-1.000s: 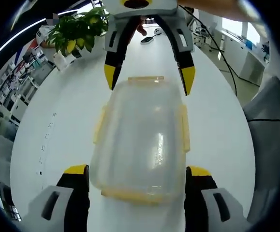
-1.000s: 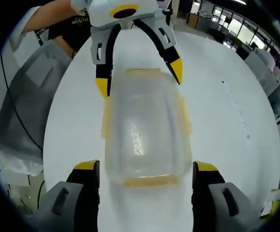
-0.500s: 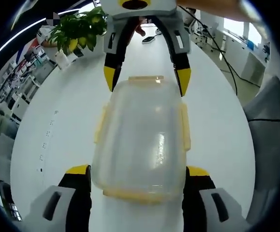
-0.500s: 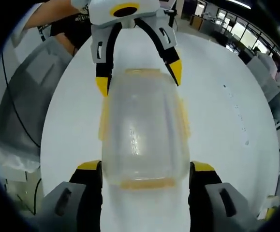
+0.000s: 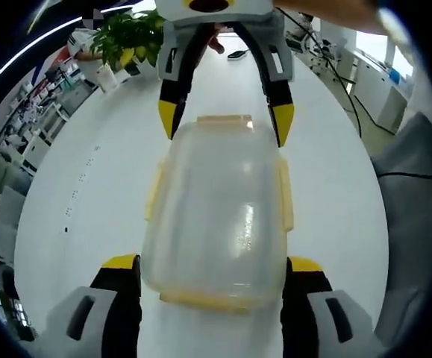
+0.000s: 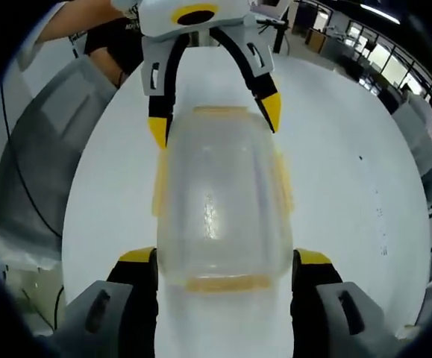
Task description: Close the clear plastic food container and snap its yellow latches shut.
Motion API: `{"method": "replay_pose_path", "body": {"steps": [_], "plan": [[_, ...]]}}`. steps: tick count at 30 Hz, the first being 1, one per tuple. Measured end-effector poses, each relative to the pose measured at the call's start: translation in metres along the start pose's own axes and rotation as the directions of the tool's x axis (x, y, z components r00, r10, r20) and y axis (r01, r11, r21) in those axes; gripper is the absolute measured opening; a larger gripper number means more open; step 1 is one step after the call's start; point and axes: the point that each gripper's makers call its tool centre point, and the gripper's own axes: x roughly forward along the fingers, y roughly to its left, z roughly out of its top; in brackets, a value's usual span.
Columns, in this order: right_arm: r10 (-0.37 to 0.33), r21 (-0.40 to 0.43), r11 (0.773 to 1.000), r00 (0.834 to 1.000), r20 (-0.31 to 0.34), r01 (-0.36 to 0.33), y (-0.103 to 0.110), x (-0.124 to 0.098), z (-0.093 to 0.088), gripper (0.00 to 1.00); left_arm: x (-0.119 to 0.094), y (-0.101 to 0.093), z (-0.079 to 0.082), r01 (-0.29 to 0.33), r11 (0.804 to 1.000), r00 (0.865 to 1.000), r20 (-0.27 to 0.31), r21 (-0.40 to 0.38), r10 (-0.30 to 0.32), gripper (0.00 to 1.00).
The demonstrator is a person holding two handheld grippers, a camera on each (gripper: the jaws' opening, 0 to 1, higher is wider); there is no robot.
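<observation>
- So the clear plastic food container (image 5: 216, 212) sits dead centre in the left gripper view, lid on, resting on the white table (image 5: 104, 186).
- The left gripper (image 5: 210, 270) has its jaws wide apart, one yellow-tipped jaw on each side of the container's near end at the bottom of the frame. Can't tell if they actually touch the sides.
- The right gripper (image 5: 225, 121) comes in from the top of that view, jaws spread too, its tips straddling the container's far end.
- Yellow latches (image 5: 285, 195) run along the container's edges: one on each long side and one at each short end. Whether they're snapped down, I can't tell.
- In the right gripper view it's the mirror setup: container in the middle, this view's own jaws at the bottom corners, the other gripper up top.
- A potted plant (image 5: 126, 37) stands at the upper left of the left gripper view, well away from the container.
- A grey chair (image 6: 44, 179) is on the left side of the right gripper view.
</observation>
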Motion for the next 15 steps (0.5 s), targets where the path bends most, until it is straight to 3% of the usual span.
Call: {"method": "replay_pose_path", "body": {"steps": [15], "plan": [[0.023, -0.046, 0.999, 1.000, 0.005, -0.023, 0.013, 0.022, 0.047, 0.70, -0.029, -0.008, -0.046, -0.016, 0.999, 1.000, -0.008, -0.049, 0.016, 0.73]]}}
